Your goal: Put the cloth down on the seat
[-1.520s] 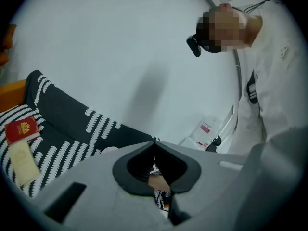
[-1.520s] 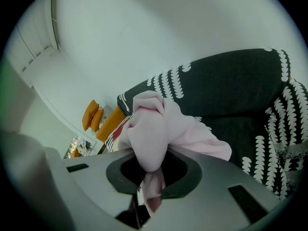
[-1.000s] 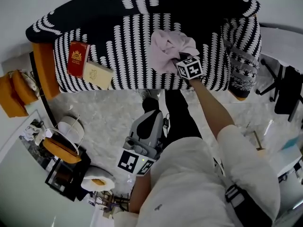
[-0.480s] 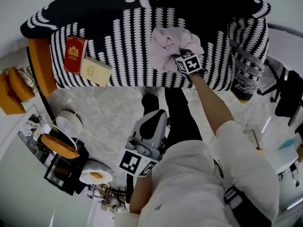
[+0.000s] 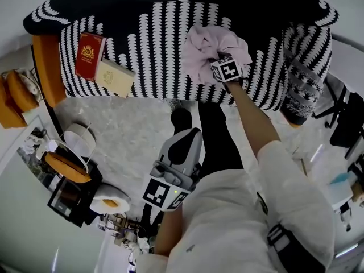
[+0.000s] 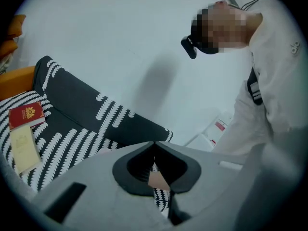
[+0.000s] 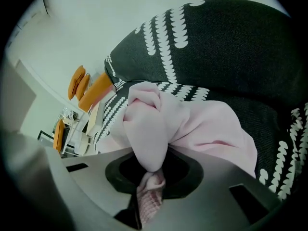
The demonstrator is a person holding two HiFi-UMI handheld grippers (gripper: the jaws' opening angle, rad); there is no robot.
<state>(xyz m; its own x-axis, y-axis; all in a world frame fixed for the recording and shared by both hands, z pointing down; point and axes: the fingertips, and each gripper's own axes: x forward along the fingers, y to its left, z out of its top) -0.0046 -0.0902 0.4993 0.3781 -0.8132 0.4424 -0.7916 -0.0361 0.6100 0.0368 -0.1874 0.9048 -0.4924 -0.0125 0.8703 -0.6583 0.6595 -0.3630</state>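
A crumpled pink cloth [image 5: 207, 50] rests against the black-and-white patterned sofa seat [image 5: 153, 56], right of its middle. My right gripper [image 5: 220, 61] points steeply down into it, its marker cube just in front. In the right gripper view the jaws are shut on a fold of the cloth [image 7: 192, 124], which bulges over my right gripper [image 7: 151, 177] and spreads onto the sofa [image 7: 231, 47]. My left gripper [image 5: 183, 141] hangs low by the person's legs, away from the sofa. In its own view my left gripper [image 6: 154, 146] has its tips together and nothing in them.
A red book [image 5: 90, 54] and a cream book [image 5: 115, 77] lie on the seat's left part. A patterned cushion [image 5: 301, 78] sits at the right end. An orange side piece [image 5: 48, 67] is at the left. Lamps and clutter [image 5: 74, 164] stand on the floor.
My right gripper has sunk toward the seat with the cloth still in it. The left gripper has dropped a little beside the person's legs.
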